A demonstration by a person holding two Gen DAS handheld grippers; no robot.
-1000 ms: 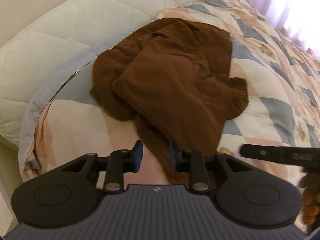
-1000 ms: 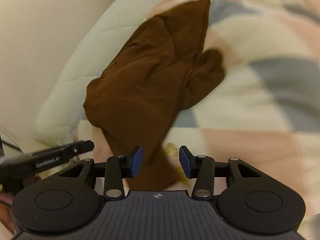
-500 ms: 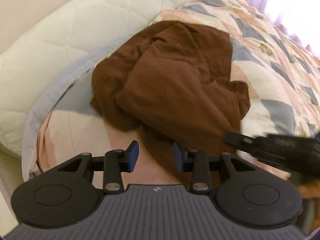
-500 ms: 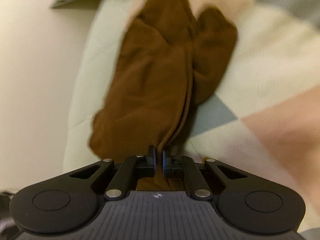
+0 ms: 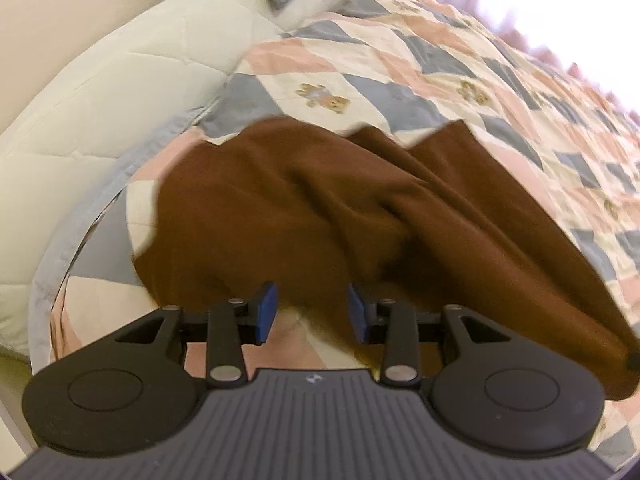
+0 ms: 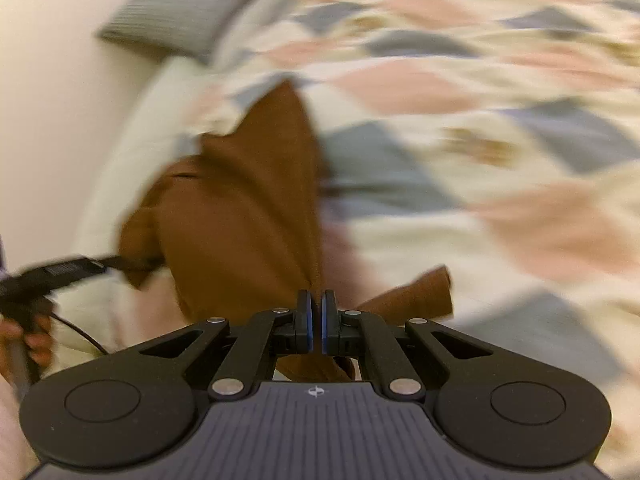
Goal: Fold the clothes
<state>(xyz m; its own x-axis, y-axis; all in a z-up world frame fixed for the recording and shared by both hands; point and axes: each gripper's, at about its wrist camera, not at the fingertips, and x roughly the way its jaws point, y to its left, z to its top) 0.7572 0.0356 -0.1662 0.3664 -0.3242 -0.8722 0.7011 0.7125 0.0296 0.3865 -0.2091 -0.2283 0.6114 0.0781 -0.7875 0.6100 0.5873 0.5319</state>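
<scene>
Right tongs [image 6: 316, 322] pinch a brown garment [image 5: 320, 216] edge on the patchwork quilt [image 5: 400, 60]; left tongs [image 5: 312, 312], spread wide and empty, should close on the near hem to spread it flat.

Open quilt to the right, padded wall and pillows to the left

The rumpled brown fabric garment [image 5: 320, 216] spreads across the pink, grey and cream patchwork quilt [image 5: 452, 64], covering the near ground ahead of the left gripper [image 5: 312, 312], whose blue-padded fingers stand apart with only cloth edge and quilt between them. Leftward, the cream quilted bolster [image 5: 120, 92] walls off the bed's side, with a grey ribbed pillow [image 6: 180, 12] beyond. Rightward and farther ahead, bare quilt lies unobstructed.
</scene>
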